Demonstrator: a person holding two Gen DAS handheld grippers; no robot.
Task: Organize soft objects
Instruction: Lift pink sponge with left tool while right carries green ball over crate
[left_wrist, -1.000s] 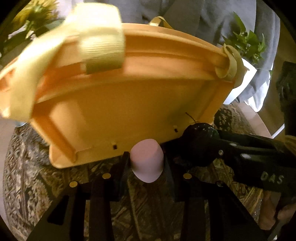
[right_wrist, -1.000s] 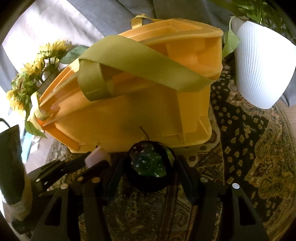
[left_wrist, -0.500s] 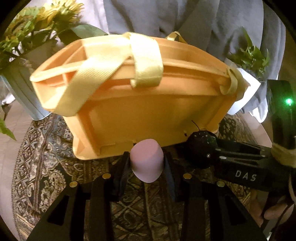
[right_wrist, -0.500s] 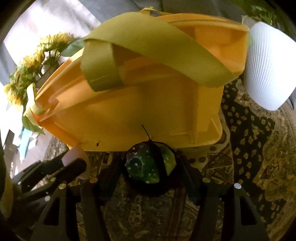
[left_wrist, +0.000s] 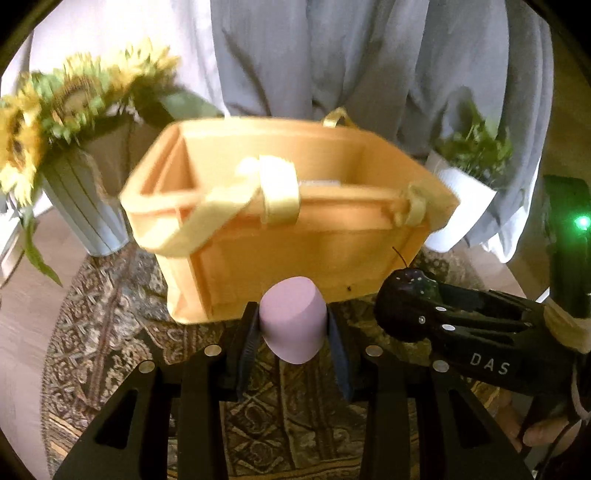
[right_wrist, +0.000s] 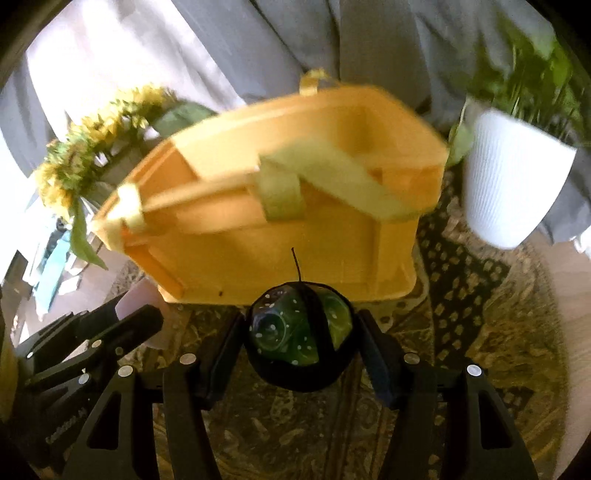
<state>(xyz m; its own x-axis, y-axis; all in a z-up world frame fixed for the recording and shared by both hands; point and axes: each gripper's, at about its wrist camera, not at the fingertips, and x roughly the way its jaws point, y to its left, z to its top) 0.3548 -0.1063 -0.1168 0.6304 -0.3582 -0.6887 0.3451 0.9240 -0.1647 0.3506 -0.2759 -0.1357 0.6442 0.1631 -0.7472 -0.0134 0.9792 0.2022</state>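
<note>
left gripper (left_wrist: 293, 332) squeezes the pink sponge (left_wrist: 293, 321); right gripper (right_wrist: 301, 332) clamps the dark squishy ball (right_wrist: 301, 334); both look light and squashy, best held mid-body, hovering before the orange basket (left_wrist: 295, 254)

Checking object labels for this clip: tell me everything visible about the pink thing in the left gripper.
The pink sponge is a smooth, matte, egg-shaped piece, soft-looking like a makeup sponge, with one flat slanted end facing up and away and its rounded end toward the camera. It is clamped between the left gripper's two pads, off the patterned rug, just in front of the orange basket's near wall.
</note>
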